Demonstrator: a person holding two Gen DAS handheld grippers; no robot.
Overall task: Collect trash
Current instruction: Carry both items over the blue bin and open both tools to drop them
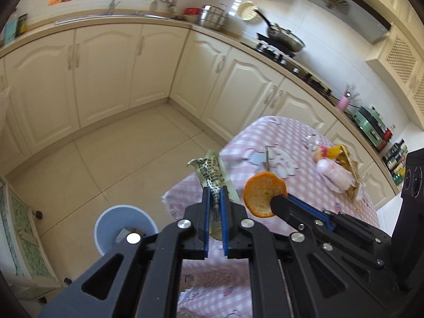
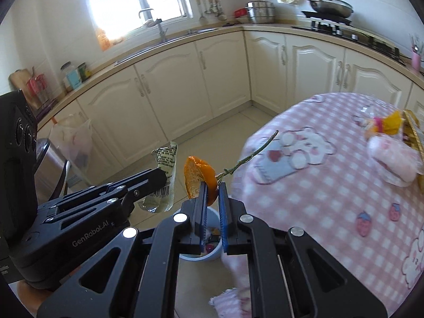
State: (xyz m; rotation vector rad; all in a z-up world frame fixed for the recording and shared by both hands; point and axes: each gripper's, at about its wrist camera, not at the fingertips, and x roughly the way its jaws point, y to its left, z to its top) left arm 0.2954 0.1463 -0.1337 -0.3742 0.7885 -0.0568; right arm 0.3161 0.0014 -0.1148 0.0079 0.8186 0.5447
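My left gripper point(image 1: 215, 189) is shut on a crumpled printed plastic wrapper point(image 1: 210, 171), held in the air past the table's edge. The same wrapper point(image 2: 165, 164) shows in the right wrist view, pinched by the left gripper point(image 2: 163, 177). My right gripper point(image 2: 212, 185) is shut on a piece of orange peel point(image 2: 198, 176) that has a thin green stem point(image 2: 249, 156) sticking out. That peel point(image 1: 263, 193) appears beside the wrapper in the left wrist view. A pale blue trash bin point(image 1: 123, 225) stands on the floor below both grippers, with some rubbish inside; the bin point(image 2: 210, 249) lies partly hidden behind my right fingers.
A round table with a pink checked cloth point(image 2: 331, 185) is at the right, carrying a pink plush toy point(image 2: 394, 159) and bright wrappers point(image 2: 389, 123). Cream cabinets point(image 1: 106, 66) line the tiled floor. A steel pedal bin point(image 2: 49, 164) and a hanging plastic bag point(image 2: 74, 137) stand at the left.
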